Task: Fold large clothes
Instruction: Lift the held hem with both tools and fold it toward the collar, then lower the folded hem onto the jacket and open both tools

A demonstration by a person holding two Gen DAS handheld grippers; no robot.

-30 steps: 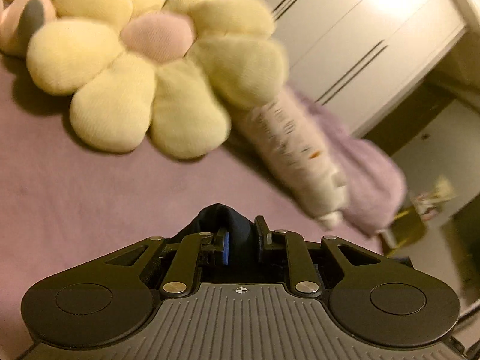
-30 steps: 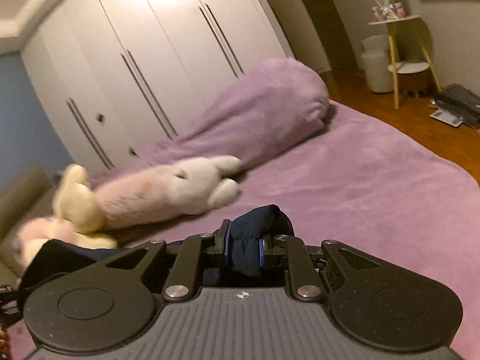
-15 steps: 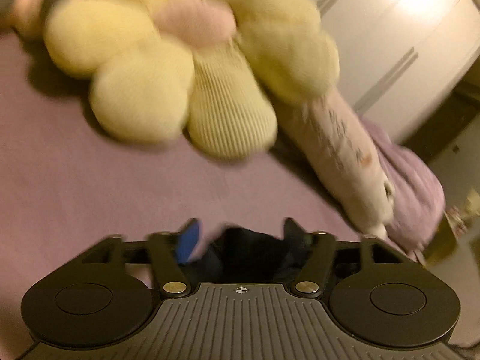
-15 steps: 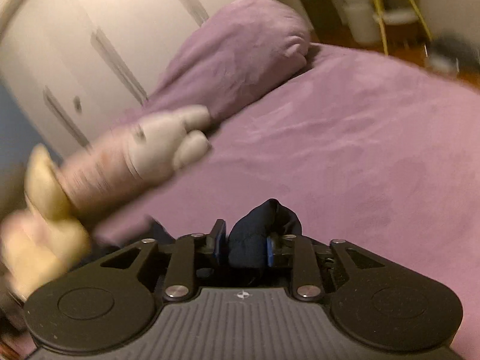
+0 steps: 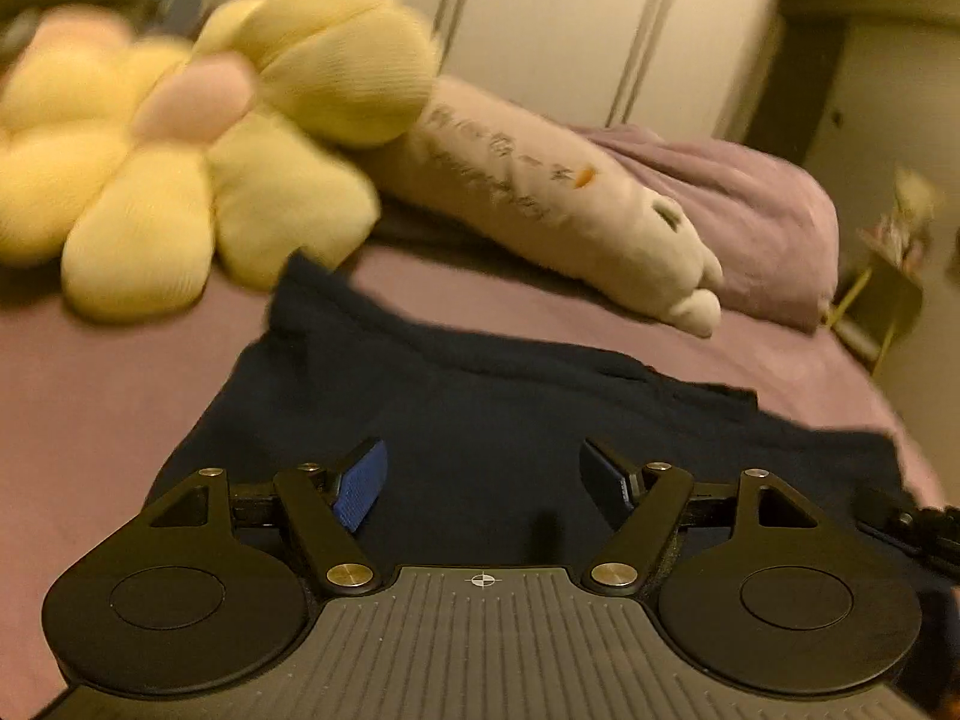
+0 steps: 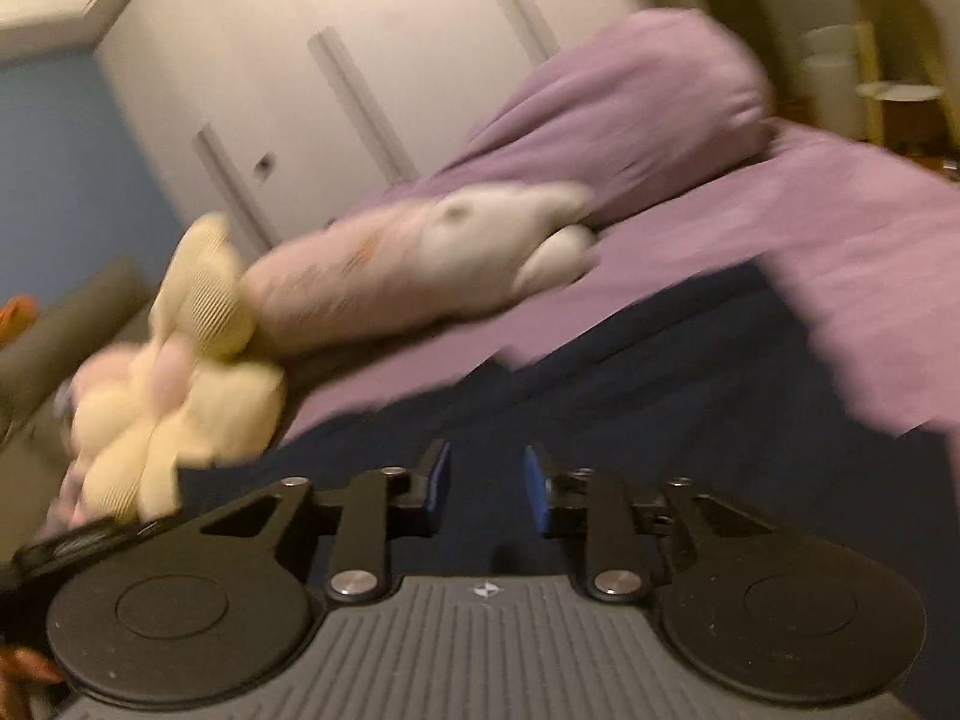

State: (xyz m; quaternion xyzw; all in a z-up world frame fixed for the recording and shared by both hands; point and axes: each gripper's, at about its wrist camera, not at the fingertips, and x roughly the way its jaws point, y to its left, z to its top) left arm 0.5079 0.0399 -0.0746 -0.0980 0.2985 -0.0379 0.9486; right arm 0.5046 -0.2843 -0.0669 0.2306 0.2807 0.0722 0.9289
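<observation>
The left gripper points downward over the dark navy garment, which lies spread on the purple bed; its jaws stand wide, having just been opening, and the blue pads touch no cloth, the fabric lying flat below the gap. The right gripper also tilts down over the garment, its jaws narrow, having just been closing, yet with a clear gap between the pads; the view is smeared, but nothing seems pinched between them, only cloth lying beneath. In the left wrist view the garment reaches from just beside the yellow flower cushion across toward the bed's right edge, where part of the other tool shows at the frame's right border. Behind the garment, along the far side of the bed, a long pale plush toy leans against the flower cushion, and a purple pillow lies beyond it. White wardrobe doors stand behind the bed.
</observation>
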